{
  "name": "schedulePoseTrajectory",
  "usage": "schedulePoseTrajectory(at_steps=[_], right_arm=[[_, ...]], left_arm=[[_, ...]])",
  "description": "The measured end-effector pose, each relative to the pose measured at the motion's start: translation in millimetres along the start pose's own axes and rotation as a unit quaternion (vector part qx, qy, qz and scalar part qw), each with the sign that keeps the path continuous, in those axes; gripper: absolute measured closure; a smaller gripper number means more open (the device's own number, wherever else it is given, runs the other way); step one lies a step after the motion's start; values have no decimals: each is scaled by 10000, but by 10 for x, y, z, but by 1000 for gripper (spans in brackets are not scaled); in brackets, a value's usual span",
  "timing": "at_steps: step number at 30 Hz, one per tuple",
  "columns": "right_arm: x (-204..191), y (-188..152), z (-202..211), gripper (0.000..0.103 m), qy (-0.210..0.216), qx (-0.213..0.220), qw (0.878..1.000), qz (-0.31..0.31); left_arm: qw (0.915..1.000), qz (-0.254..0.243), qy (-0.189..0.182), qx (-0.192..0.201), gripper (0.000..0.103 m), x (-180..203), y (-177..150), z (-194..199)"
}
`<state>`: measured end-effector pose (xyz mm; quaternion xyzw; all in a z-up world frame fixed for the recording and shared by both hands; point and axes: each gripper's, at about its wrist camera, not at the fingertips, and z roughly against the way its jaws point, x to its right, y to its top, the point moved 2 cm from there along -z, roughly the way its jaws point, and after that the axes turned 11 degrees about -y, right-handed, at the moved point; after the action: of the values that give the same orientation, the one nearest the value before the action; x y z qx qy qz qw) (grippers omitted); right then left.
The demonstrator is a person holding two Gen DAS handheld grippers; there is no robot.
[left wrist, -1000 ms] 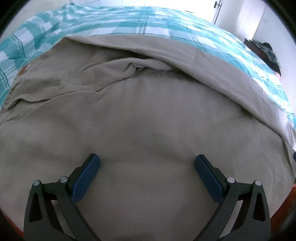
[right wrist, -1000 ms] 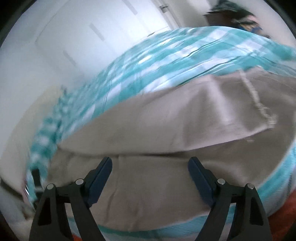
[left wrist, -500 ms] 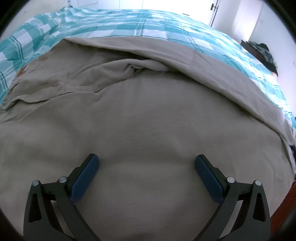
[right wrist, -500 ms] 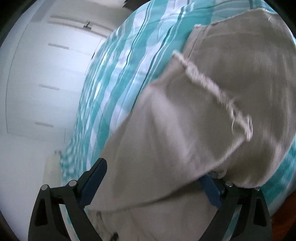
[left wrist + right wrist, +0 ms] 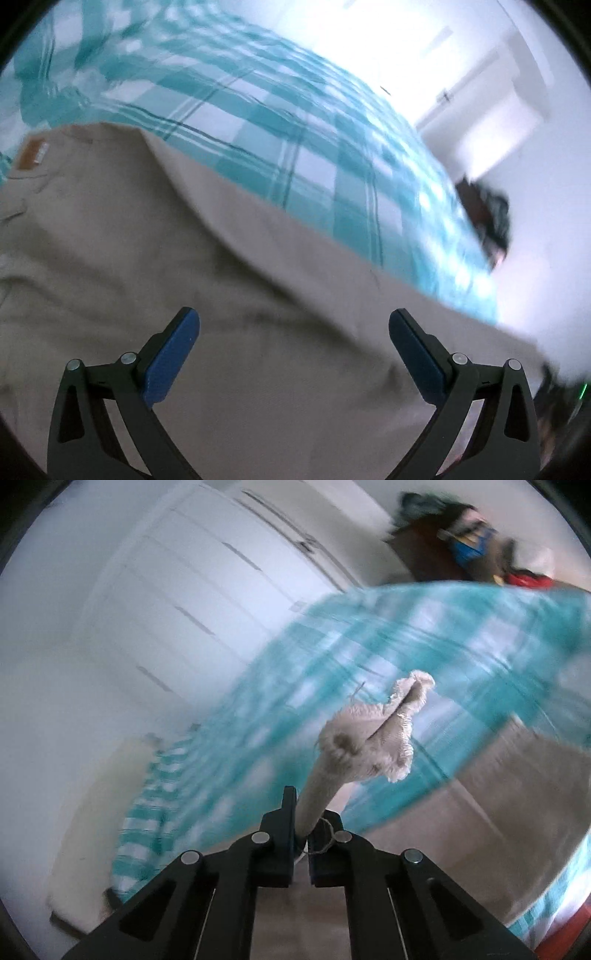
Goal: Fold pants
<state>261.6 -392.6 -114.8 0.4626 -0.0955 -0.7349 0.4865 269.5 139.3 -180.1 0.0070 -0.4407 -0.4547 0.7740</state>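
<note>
The beige pants (image 5: 155, 236) lie spread on a bed with a teal and white checked cover (image 5: 258, 122). A brown waist label (image 5: 31, 155) shows at the far left. My left gripper (image 5: 293, 339) is open and empty, hovering just above the pants fabric. My right gripper (image 5: 302, 823) is shut on the frayed hem of a pant leg (image 5: 373, 738), which sticks up bunched between the jaws. More beige fabric (image 5: 517, 794) lies at the right of the right wrist view, blurred.
White wardrobe doors (image 5: 207, 590) stand behind the bed. A dark pile of clothes or bags (image 5: 465, 542) sits beyond the bed's far corner; it also shows in the left wrist view (image 5: 487, 218). A pale pillow (image 5: 96, 805) lies at the left.
My right gripper closed on the frayed pant hem and lifted it off the bed. My left gripper tilted and swung right over the pants, staying open. Both views are motion-blurred.
</note>
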Motion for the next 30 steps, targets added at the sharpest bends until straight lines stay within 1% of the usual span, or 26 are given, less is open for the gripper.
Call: schedulePoseTrajectory(at_steps=[3,5,7,10,11,12,13,14,15,16,17,19,22,23,25,26,27,29,30], right_arm=[[-277,102,298,97,440,186,9987,169],[-423,158,485,97,705,260,9968,288],[-552,207,697,97,934,318,9938,520],[-596,214,1010,99,1352,361,9877,696],[-584,228,1111,99,1498,389,9854,711],[-561,240,1194,99,1592,378,9839,714],[-519,234,1247,99,1627,312,9835,725],[-482,247,1253,99,1621,228,9838,737],[-416,224,1224,99,1571,99,9848,735],[-369,216,1175,99,1479,26,9862,745],[-278,175,1076,99,1242,-103,9893,761],[-116,125,873,99,936,-313,9926,707],[145,92,534,99,351,-533,9955,697],[205,122,435,99,183,-564,9956,728],[287,274,305,99,137,-562,9958,704],[286,358,305,99,148,-497,9962,703],[257,491,306,99,211,-378,9964,726],[226,669,425,99,306,-167,9964,776],[221,719,514,99,311,-89,9961,816]], left_arm=[[9984,550,144,-1,1,-222,233,-128],[9972,751,41,-1,1,-303,316,-178],[9968,799,0,-37,1,-311,353,-217],[9965,836,17,-82,4,-342,375,-258],[9963,853,28,-99,17,-359,382,-274],[9960,879,50,-166,43,-390,379,-307],[9956,898,100,-248,67,-409,372,-345],[9949,941,91,-360,103,-433,360,-397],[9944,985,48,-391,99,-452,343,-402],[9942,1018,33,-354,100,-456,326,-394],[9943,1022,-8,-311,100,-439,311,-386],[9947,1005,-115,-203,101,-344,299,-334],[9957,833,-409,-4,101,-105,317,-104],[9957,730,-562,65,101,9,322,35],[9954,542,-767,162,101,174,300,278],[9954,416,-834,197,101,266,267,413],[9956,215,-877,239,100,382,181,590],[9961,-88,-844,226,99,489,-35,799],[9969,-239,-740,87,99,495,-256,847]])
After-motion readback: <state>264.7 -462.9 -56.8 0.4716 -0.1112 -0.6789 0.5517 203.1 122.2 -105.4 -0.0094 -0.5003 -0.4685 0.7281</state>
